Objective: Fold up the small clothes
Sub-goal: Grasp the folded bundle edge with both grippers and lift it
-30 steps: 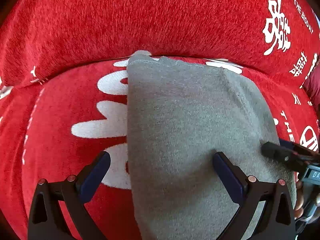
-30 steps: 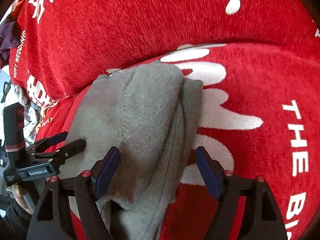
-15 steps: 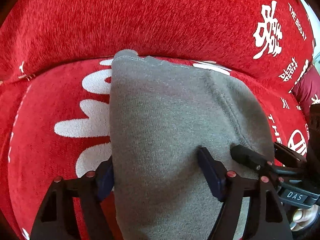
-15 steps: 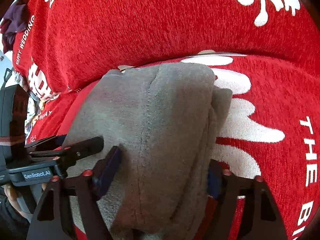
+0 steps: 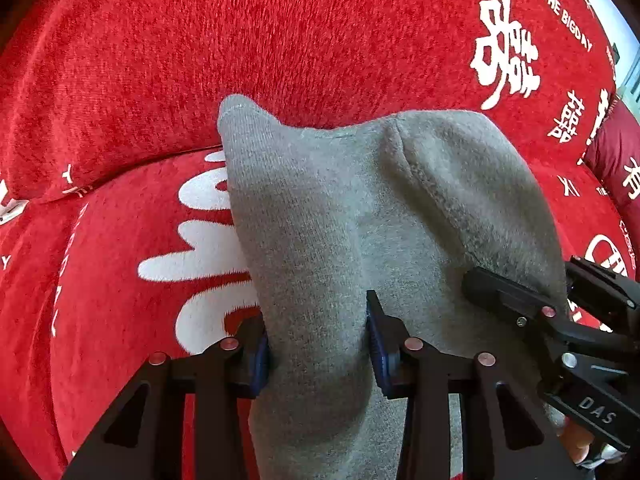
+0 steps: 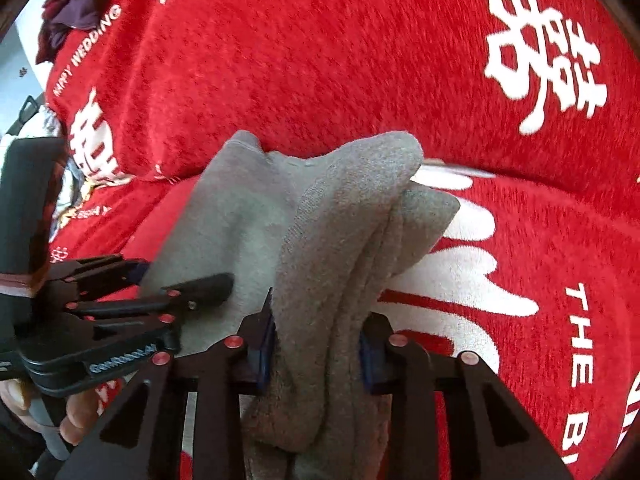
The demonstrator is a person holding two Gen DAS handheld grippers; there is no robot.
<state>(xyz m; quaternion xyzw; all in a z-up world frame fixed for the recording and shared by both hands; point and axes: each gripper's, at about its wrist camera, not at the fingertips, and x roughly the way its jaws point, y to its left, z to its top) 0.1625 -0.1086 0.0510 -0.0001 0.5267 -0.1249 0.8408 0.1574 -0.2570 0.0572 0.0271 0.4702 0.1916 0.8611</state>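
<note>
Two grippers on one gray garment [image 5: 360, 208], which lies on a red cover [image 5: 200, 40] with white lettering.

Left wrist view: left gripper [image 5: 316, 350] jaws closing, blue pads pressed into a bunched fold of the garment from both sides; cloth fills the gap and runs forward to the seat's back crease. Right gripper [image 5: 516, 296] enters at right, on the garment's right edge.

Right wrist view: right gripper [image 6: 316, 346] jaws closing, clamped on several stacked layers. Left gripper [image 6: 176, 284] at left, on the same cloth.
</note>
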